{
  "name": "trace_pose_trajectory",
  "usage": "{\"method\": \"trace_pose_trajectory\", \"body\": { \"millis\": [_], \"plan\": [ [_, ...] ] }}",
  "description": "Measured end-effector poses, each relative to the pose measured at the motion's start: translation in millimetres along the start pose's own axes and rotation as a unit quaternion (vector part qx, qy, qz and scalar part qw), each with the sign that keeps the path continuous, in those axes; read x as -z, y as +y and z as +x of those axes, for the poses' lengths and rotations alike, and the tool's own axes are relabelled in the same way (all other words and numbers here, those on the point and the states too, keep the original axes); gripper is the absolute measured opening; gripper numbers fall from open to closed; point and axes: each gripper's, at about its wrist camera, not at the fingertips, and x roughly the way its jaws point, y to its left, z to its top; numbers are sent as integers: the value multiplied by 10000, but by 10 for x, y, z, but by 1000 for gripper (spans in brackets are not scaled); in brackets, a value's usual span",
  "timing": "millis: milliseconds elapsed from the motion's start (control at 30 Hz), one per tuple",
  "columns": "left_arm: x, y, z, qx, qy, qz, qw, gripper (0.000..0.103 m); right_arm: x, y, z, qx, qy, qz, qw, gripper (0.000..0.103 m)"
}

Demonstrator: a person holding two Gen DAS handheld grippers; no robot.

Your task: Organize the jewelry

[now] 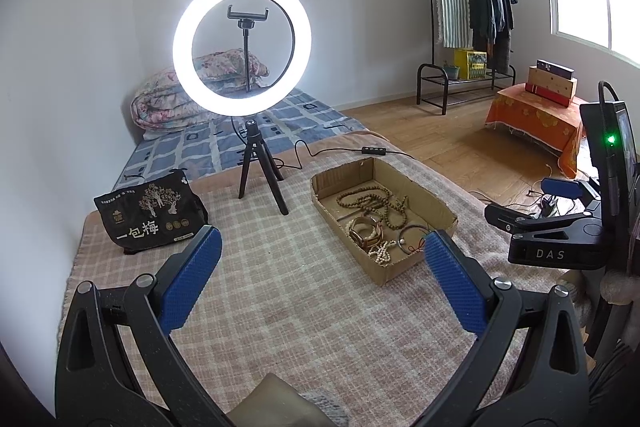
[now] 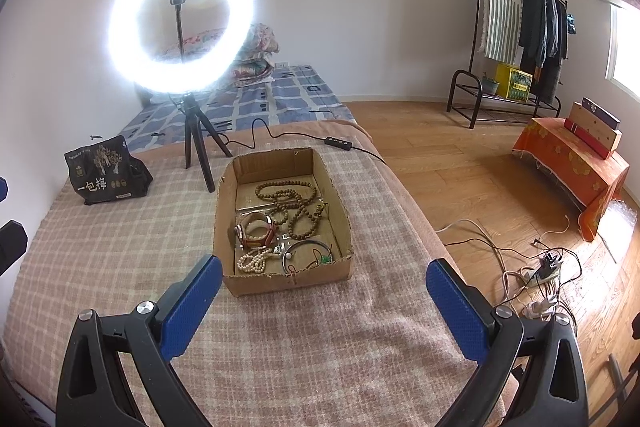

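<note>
Both my grippers hang spread wide and hold nothing: the left gripper [image 1: 320, 247] has the cardboard tray [image 1: 436, 205] ahead to its right, the right gripper [image 2: 324, 277] just short of it; inside lie brown beads [image 2: 290, 205], a watch [image 2: 256, 229], pearls [image 2: 252, 261] and a bangle [image 2: 306, 253]

On the blanket [image 2: 120, 259] sits the cardboard box [image 2: 288, 277], and in it the jewelry: bead necklace [image 2: 292, 201] at the back, watch [image 2: 256, 229] left of middle, pearl string [image 2: 252, 261] front left, bangle [image 2: 306, 253] front right. Behind the box to the left stands the ring light [image 2: 180, 23] on its tripod [image 2: 198, 143]. Further left lies the bag [image 2: 102, 173]. Clothes rack [image 2: 520, 27] far right, on the floor.
</note>
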Motion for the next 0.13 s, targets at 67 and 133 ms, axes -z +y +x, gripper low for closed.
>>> {"method": "trace_pose_trajectory", "body": {
  "millis": [67, 133],
  "plan": [
    [-14, -9, -5, -25, -29, 30, 10000, 103, -1, -1, 0, -2, 2, 0, 10000, 103],
    [-31, -4, -7, -36, -27, 30, 10000, 103, 1, -1, 0, 2, 7, 3, 10000, 103]
  ]
}}
